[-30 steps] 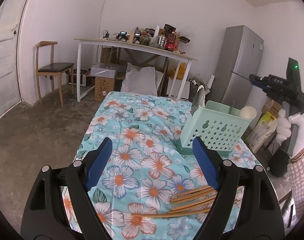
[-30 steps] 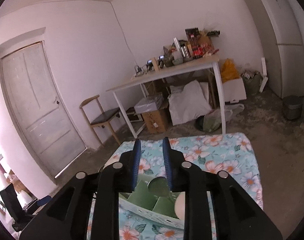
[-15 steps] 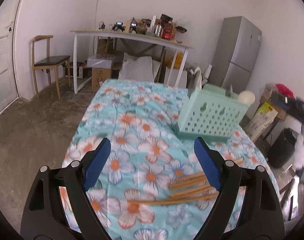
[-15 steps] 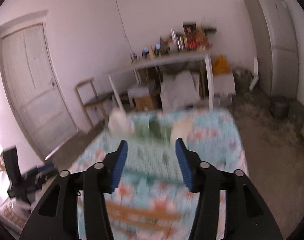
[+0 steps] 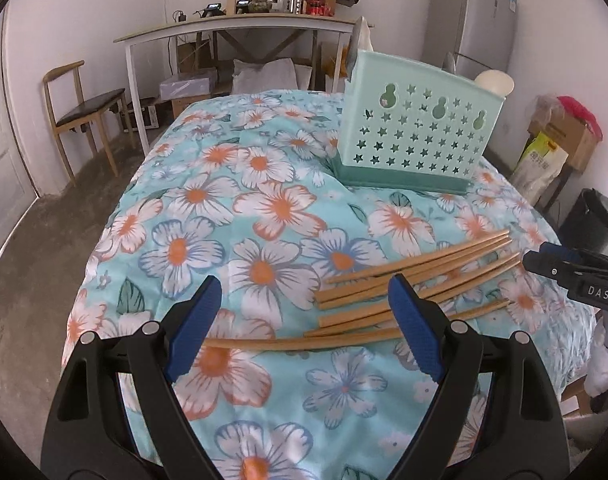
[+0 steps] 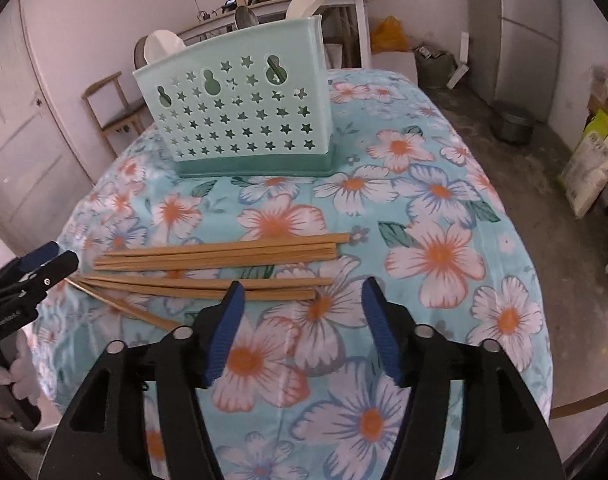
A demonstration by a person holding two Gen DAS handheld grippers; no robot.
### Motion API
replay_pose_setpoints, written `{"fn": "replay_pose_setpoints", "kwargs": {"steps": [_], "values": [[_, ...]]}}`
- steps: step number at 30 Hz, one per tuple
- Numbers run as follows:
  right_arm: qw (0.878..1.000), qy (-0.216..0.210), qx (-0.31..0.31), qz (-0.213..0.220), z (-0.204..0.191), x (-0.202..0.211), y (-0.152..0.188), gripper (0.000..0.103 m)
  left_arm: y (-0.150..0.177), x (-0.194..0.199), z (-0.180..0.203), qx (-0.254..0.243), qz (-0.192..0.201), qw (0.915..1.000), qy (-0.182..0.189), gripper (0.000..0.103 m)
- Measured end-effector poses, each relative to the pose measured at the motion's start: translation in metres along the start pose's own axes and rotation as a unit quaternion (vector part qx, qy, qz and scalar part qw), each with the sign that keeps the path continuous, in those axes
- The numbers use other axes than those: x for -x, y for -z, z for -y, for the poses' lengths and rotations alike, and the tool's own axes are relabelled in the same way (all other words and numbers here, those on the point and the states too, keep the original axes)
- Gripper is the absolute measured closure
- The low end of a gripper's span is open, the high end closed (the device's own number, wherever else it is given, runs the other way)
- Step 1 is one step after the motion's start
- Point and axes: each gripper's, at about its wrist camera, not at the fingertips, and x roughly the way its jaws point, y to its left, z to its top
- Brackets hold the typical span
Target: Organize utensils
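Wooden chopsticks [image 5: 416,280] lie loose on the floral-cloth desk [image 5: 232,208], near the mint utensil caddy [image 5: 416,136] holding what look like spoons. Left hand-held gripper [image 5: 300,324] gapes wide, empty, over the chopsticks. Right hand-held gripper [image 6: 304,328], jaws just been opening, holds nothing.

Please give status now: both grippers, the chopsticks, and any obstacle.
Left gripper open, empty; right gripper has just been opening, empty. Chopsticks loose on cloth, before green holder. No obstacle.
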Motion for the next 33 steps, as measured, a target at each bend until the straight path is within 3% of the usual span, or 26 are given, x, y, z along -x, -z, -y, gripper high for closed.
{"fn": "replay_pose_setpoints", "kwargs": {"steps": [13, 33], "values": [[1.0, 0.009, -0.01, -0.013, 0.001, -0.011, 0.005, 0.036, 0.0, 0.006, 0.003, -0.003, 0.013, 0.9997, -0.02, 0.022], [0.999, 0.024, -0.019, -0.013, 0.002, -0.012, 0.004, 0.036, 0.003, 0.019, -0.006, 0.043, 0.046, 0.9976, -0.027, 0.022]]}}
